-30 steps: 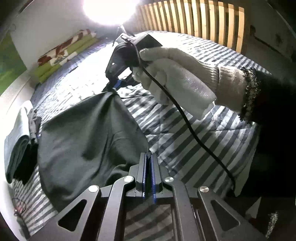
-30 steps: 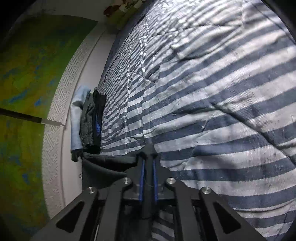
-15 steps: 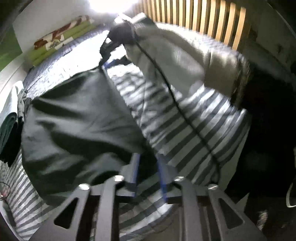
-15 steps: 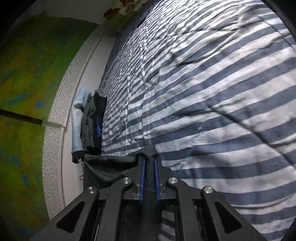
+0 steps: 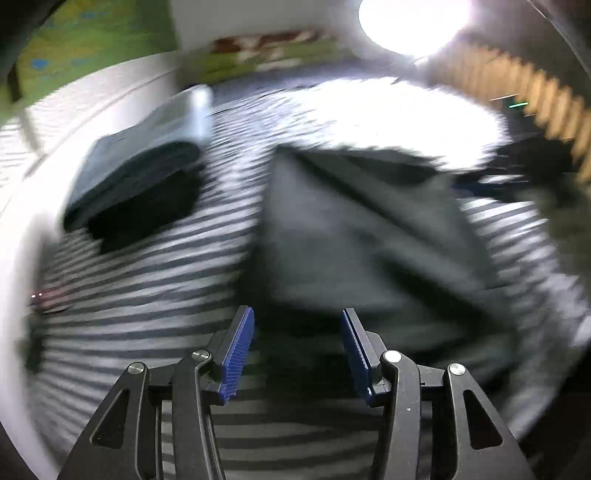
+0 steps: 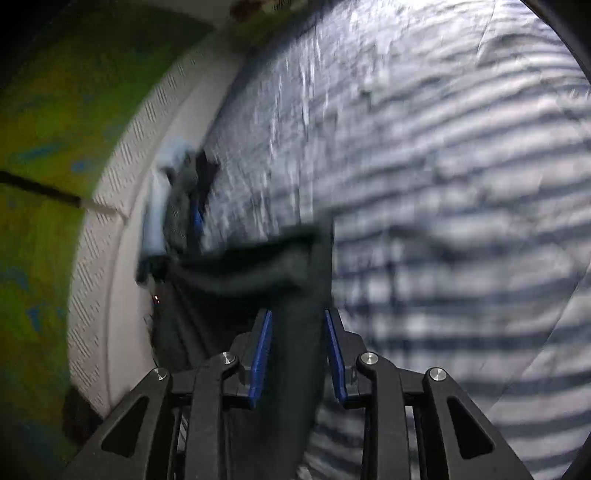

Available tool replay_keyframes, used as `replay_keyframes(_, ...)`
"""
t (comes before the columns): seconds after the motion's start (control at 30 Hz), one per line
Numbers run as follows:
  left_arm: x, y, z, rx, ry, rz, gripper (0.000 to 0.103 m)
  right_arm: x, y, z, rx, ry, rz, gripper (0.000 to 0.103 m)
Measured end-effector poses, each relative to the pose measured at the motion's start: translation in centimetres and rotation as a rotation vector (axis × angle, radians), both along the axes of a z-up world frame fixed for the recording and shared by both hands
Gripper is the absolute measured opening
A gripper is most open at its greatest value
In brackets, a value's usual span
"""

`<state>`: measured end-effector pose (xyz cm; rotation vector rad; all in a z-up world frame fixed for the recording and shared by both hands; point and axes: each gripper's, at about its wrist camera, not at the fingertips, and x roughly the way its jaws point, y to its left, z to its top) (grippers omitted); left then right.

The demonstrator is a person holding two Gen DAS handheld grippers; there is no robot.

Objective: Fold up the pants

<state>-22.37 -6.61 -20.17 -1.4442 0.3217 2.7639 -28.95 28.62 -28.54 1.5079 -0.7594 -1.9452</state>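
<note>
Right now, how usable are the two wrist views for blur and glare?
Left wrist view: heavy motion smear over the dark pants and striped bedspread, lamp glare blown out top right; only the left gripper is sharp. Right wrist view: milder blur, no glare, right gripper crisp.

A striped bedspread [image 5: 140,295] covers the bed. A stack of folded clothes [image 5: 140,173] lies on it near the white bed edge [image 6: 122,229]. A lamp [image 5: 410,22] glares above wooden slats [image 5: 546,99], beside a green wall [image 6: 44,118]
</note>
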Motion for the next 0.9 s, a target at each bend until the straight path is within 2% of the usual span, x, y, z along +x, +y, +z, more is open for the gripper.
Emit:
replay_keyframes(0.07,0.1,-2.2,-0.6,-0.021,-0.02,0.071,0.052,2.0,-2.2,-0.1,0.072,-0.007,0.143,0.027)
replay_keyframes(0.17,0.7,-3.0,1.1,0.001,0.02,0.092,0.052,4.2,-3.2,1.3,0.117,0.066,0.23,0.027)
replay_keyframes(0.27,0.5,1.1,3.2,0.008,0.085,-0.046,0.055,3.5,-1.5,2.5,0.044,0.086,0.163,0.027)
replay_keyframes(0.3,0.2,2.4,3.3,0.029,0.08,-0.087,0.061,2.8,-0.8,2.8,0.034,0.091,0.119,0.028)
replay_keyframes(0.37,-0.5,5.7,2.9,0.087,0.045,-0.198,0.062,0.8,1.4,2.7,-0.011,0.082,-0.031,0.029)
replay_keyframes(0.43,-0.9,8.2,1.9,0.059,0.039,-0.27,0.062,-1.6,2.5,1.7,-0.056,0.039,-0.139,0.03)
replay_keyframes(0.5,-1.6,10.0,0.3,0.023,0.005,-0.332,0.062,-3.5,2.6,0.4,-0.06,-0.002,-0.188,0.033)
replay_keyframes(0.57,-1.4,10.5,-1.3,0.018,-0.049,-0.354,0.062,-4.8,1.7,-0.9,-0.094,-0.039,-0.171,0.033)
replay_keyframes(0.6,-1.2,10.4,-2.3,0.019,-0.08,-0.355,0.062,-5.1,1.0,-1.3,-0.104,-0.046,-0.148,0.029)
replay_keyframes(0.63,-0.8,10.1,-3.3,0.016,-0.104,-0.359,0.061,-5.4,0.3,-1.5,-0.09,-0.038,-0.134,0.015)
replay_keyframes(0.67,-0.2,9.8,-4.2,0.019,-0.127,-0.372,0.061,-5.6,-0.3,-1.3,-0.079,-0.022,-0.121,0.012)
replay_keyframes(0.73,1.6,8.9,-4.9,0.034,-0.116,-0.385,0.061,-5.8,0.0,-1.4,-0.109,-0.021,-0.139,0.01)
replay_keyframes(0.8,2.4,8.2,-4.9,0.05,-0.148,-0.388,0.061,-6.3,0.4,-1.5,-0.151,-0.044,-0.154,0.009)
replay_keyframes(0.87,2.8,7.4,-4.8,0.08,-0.173,-0.376,0.061,-6.4,0.6,-1.7,-0.134,-0.046,-0.145,0.01)
replay_keyframes(0.9,2.9,6.9,-4.3,0.09,-0.176,-0.368,0.061,-6.2,0.7,-1.7,-0.118,-0.046,-0.142,0.014)
